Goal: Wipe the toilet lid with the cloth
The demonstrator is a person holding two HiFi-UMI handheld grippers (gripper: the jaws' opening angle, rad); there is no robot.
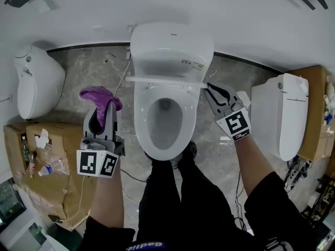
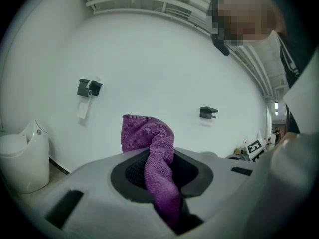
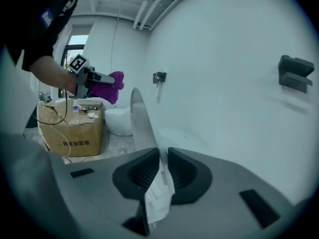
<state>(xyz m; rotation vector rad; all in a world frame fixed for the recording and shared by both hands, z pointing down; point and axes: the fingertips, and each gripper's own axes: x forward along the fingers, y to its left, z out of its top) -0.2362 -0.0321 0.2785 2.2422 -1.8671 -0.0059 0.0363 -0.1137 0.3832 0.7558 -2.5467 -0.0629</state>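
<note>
Toilet lid (image 1: 171,51) edge in right hand-held gripper (image 1: 210,88) (cloth (image 2: 160,173) end hidden).

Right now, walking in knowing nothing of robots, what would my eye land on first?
The purple cloth first, bunched in the left gripper, held up left of the white toilet. Then the right gripper, shut on the right edge of the raised toilet lid.
</note>
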